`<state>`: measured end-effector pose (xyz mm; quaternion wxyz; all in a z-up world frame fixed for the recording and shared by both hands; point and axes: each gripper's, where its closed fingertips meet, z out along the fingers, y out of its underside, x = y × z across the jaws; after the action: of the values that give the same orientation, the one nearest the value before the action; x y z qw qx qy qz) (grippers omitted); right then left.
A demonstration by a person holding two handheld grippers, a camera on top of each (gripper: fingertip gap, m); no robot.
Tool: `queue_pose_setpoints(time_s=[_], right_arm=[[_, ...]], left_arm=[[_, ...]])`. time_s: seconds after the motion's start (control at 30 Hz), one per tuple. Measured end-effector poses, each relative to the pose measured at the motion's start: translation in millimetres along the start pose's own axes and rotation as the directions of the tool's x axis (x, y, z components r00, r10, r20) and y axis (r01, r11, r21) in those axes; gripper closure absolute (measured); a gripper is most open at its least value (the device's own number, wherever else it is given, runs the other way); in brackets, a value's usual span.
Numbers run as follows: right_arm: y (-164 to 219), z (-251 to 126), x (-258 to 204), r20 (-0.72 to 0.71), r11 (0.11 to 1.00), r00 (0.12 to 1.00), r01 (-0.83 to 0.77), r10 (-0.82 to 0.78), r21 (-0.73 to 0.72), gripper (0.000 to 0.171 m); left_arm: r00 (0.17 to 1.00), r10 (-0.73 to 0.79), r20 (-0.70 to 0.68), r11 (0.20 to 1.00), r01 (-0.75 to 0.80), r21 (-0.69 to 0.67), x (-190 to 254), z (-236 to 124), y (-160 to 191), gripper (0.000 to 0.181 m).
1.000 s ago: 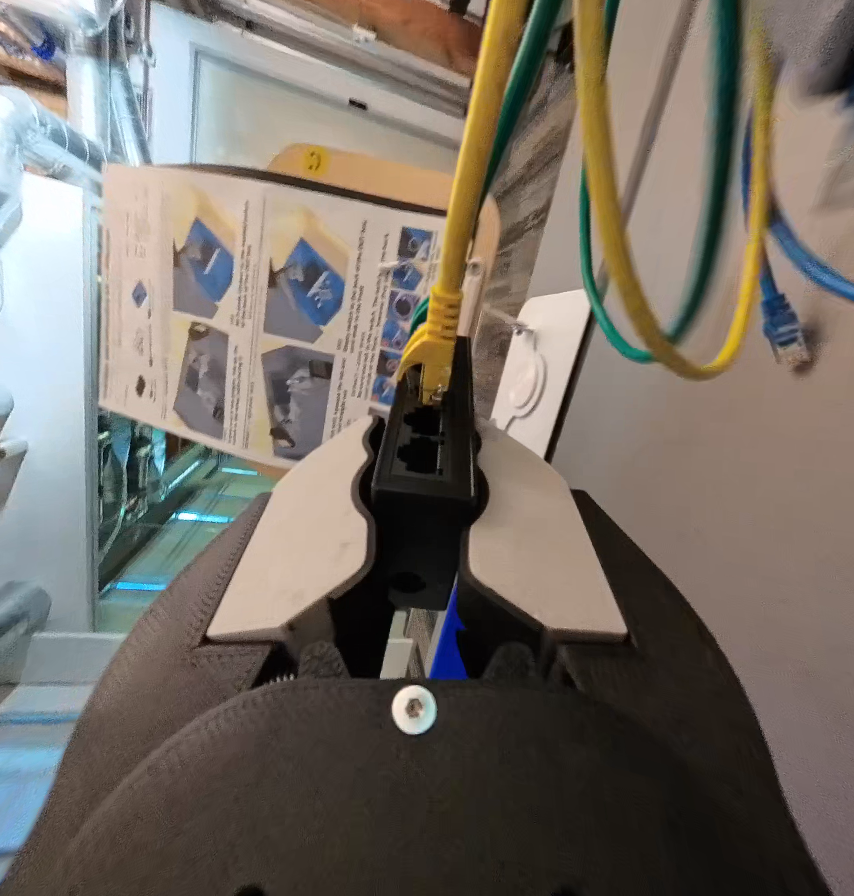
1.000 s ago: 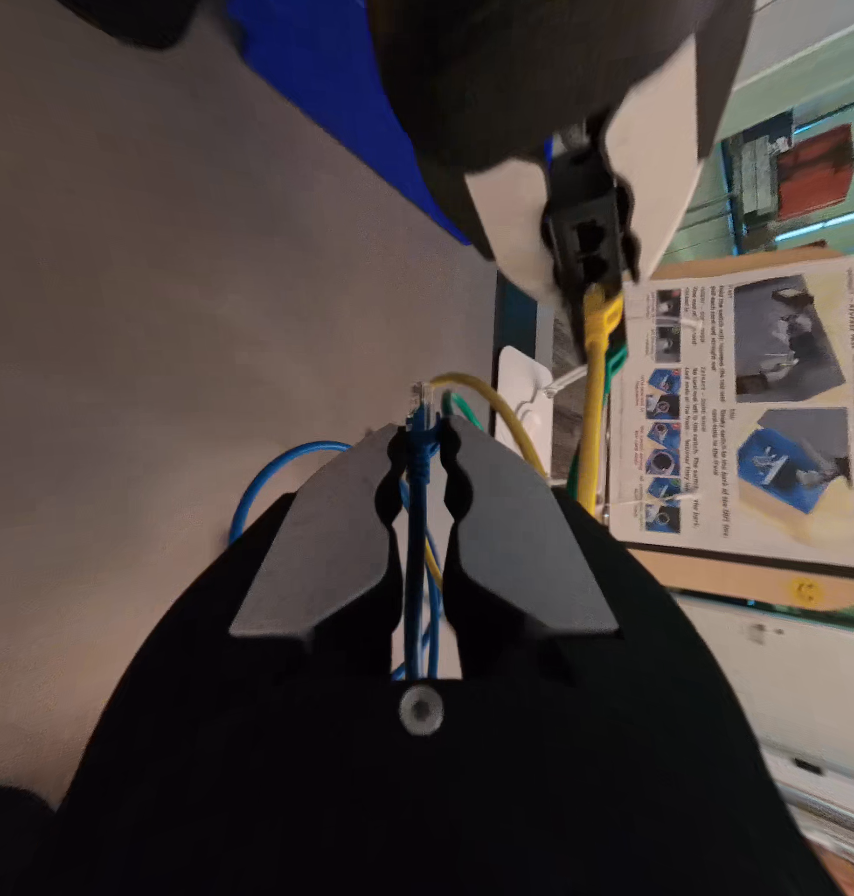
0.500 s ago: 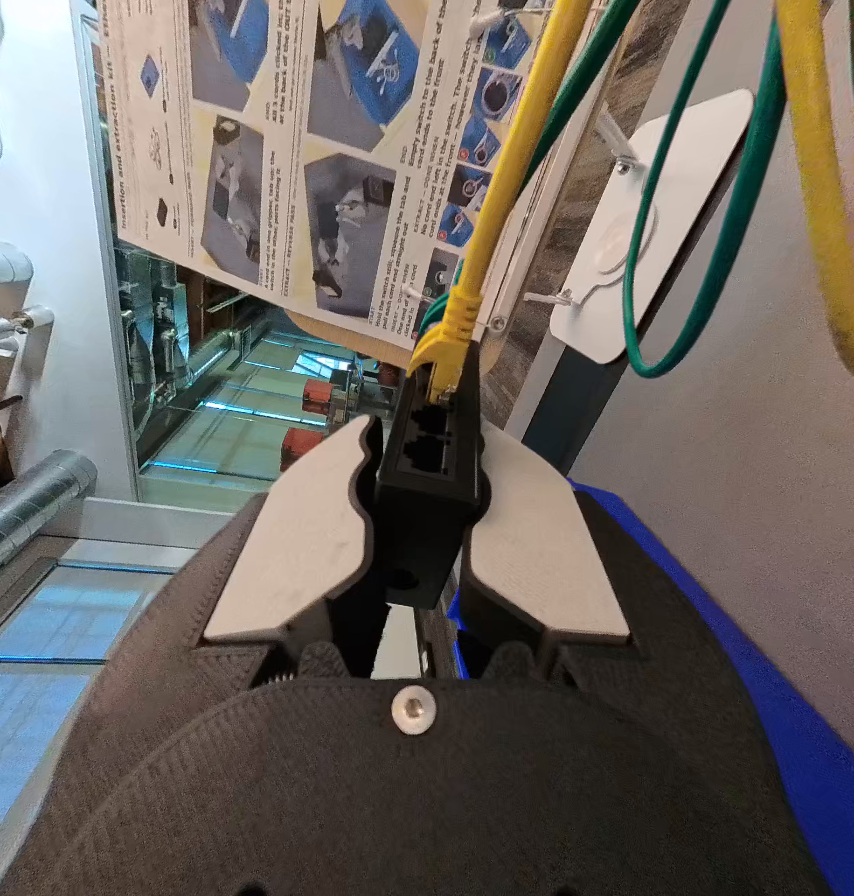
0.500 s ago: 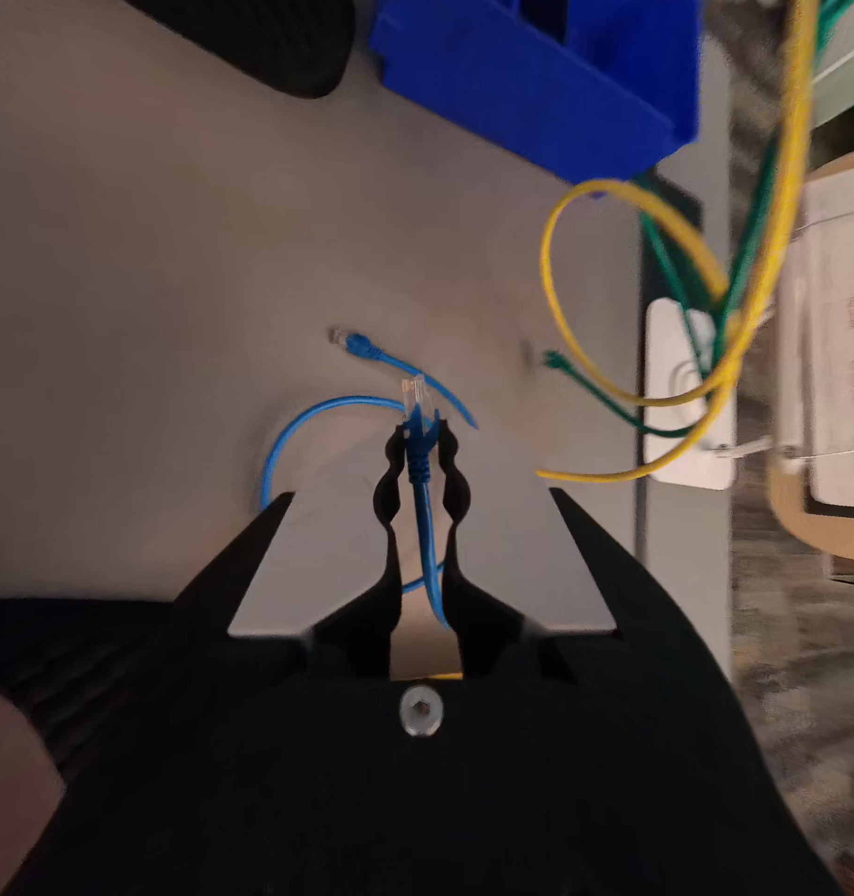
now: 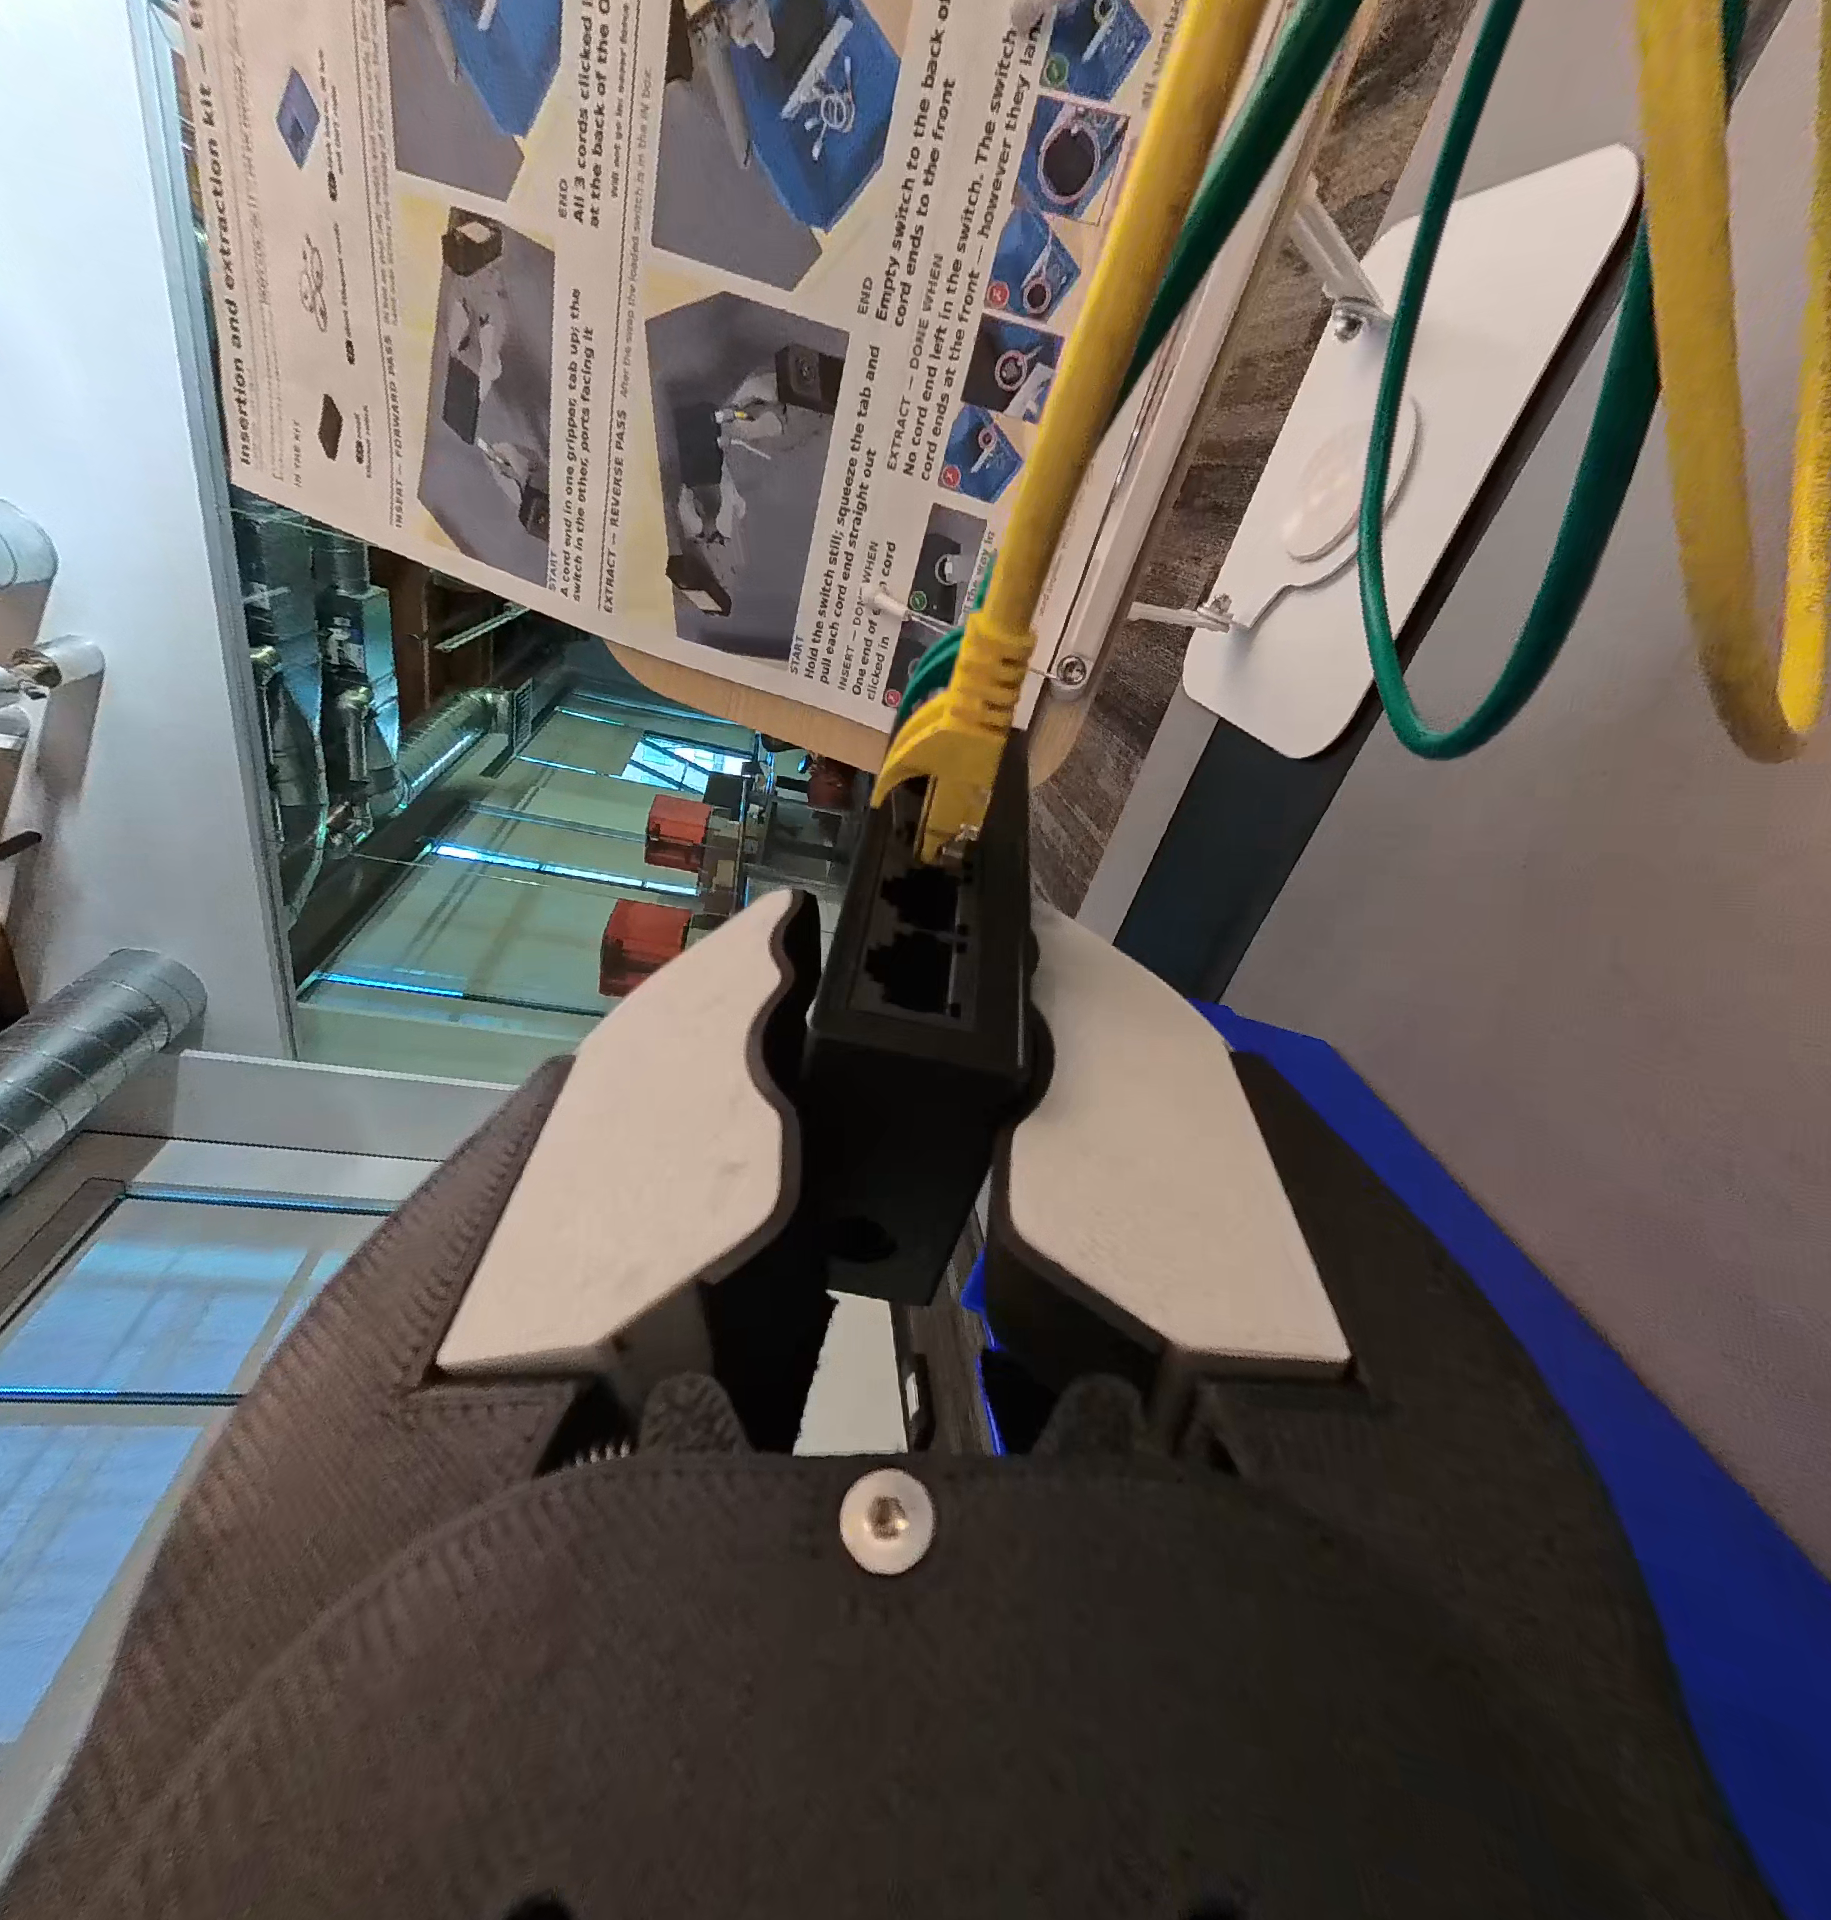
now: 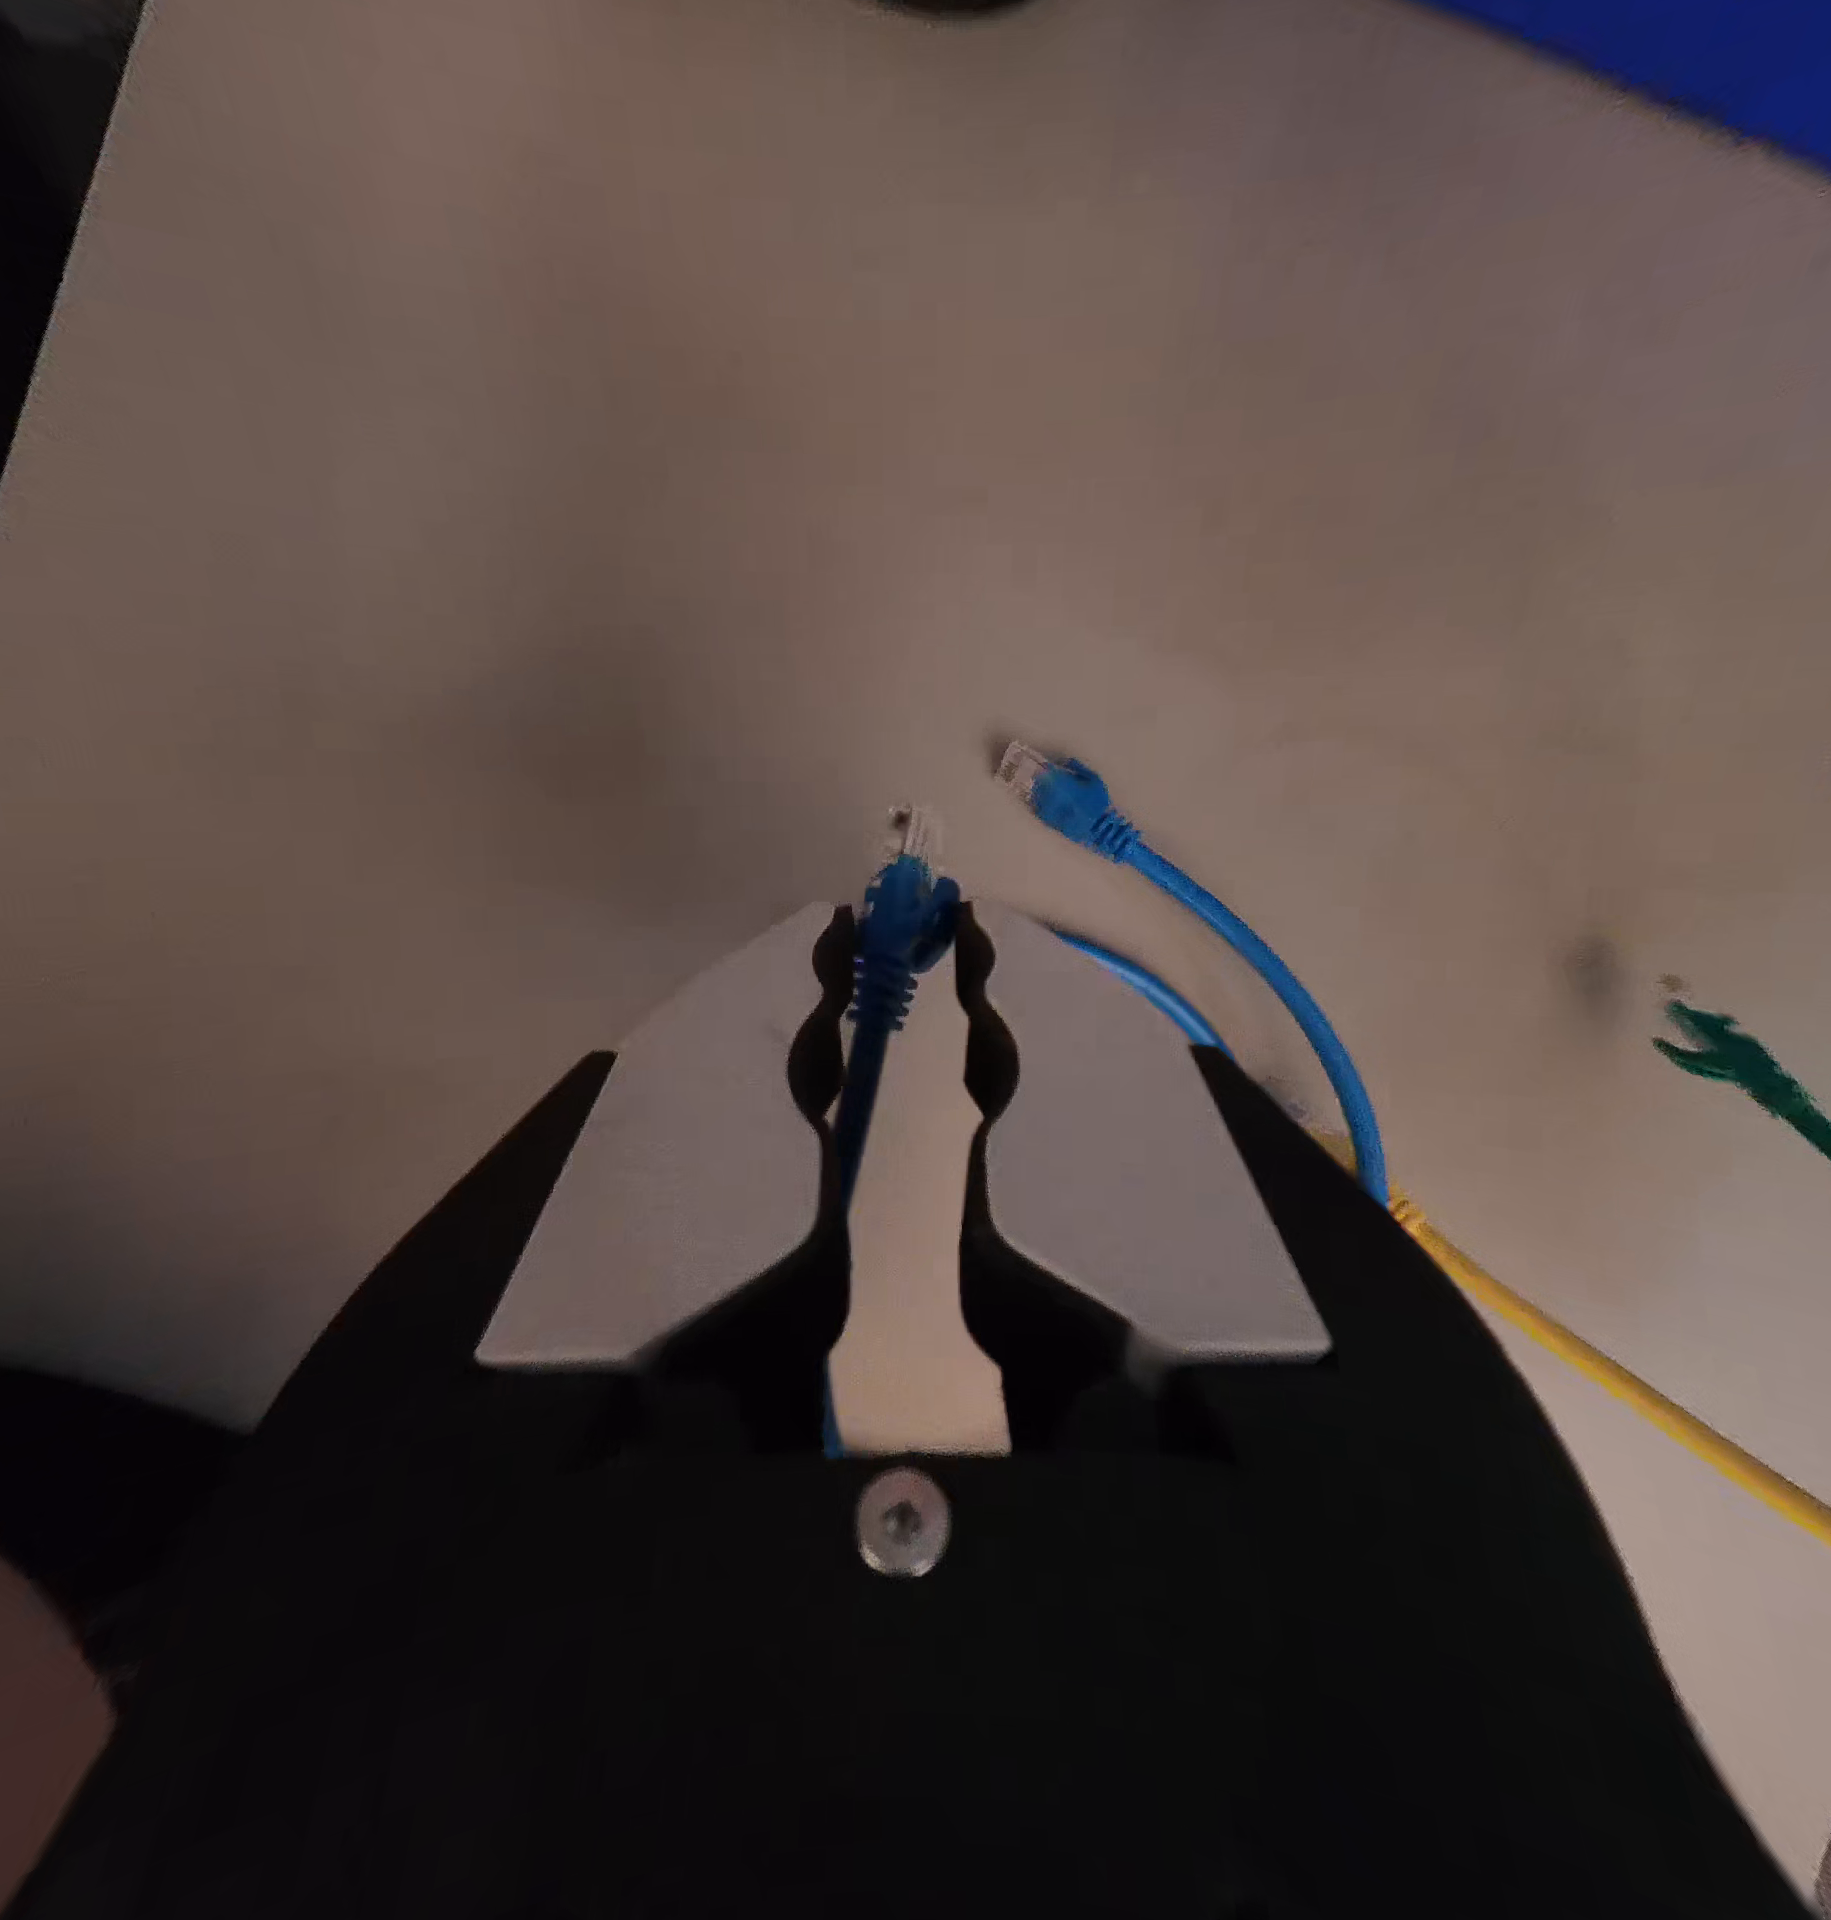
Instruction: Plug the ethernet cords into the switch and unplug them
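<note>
Jaws of the left gripper (image 5: 916,1023) are clenched on the black switch (image 5: 916,1081), held up off the table w/ its port face pointing away from the camera; yellow cord (image 5: 1072,416) is seated in the far port, green cord (image 5: 1233,166) runs in behind it, and two ports nearer the jaws look empty. Jaws of the right gripper (image 6: 895,935) are grasping the blue cord (image 6: 890,956) just behind its clear plug, tip poking out front. What changed: a sec ago the right wrist view had the switch close in front of the blue plug; now that view looks down at the table (image 6: 578,468), w/ the blue cord's other end (image 6: 1062,795) and a loose green plug (image 6: 1721,1049) lying there, switch out of sight. So the blue plug has swung away from the ports and isn't inserted; prob needs re-aiming at an empty port. Left side barely differs from half a sec ago, grip same, switch angle about the same.
</note>
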<state>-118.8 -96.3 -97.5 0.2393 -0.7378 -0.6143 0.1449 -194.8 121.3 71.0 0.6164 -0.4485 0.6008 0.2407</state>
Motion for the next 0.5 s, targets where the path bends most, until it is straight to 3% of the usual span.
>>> queue_pose_setpoints(time_s=[0.2,0.33,0.5], right_arm=[[8.4,-8.2,1.4,0.002,0.999,0.999,-0.049,0.049,0.022,0.149],[25.1,14.2,7.4,-0.004,0.994,0.999,-0.039,0.039,-0.1,0.152],[26.1,44.8,-0.7,0.094,0.99,0.992,-0.071,0.083,-0.125,0.152]], left_arm=[[1.0,-0.01,0.001,1.0,0.01,-0.009,-2.0,1.6,5.5,0.148],[1.0,-0.014,-0.001,1.0,0.014,-0.006,-1.4,2.1,4.9,0.148],[1.0,-0.011,-0.005,1.0,0.011,-0.007,0.3,2.7,4.2,0.148]])
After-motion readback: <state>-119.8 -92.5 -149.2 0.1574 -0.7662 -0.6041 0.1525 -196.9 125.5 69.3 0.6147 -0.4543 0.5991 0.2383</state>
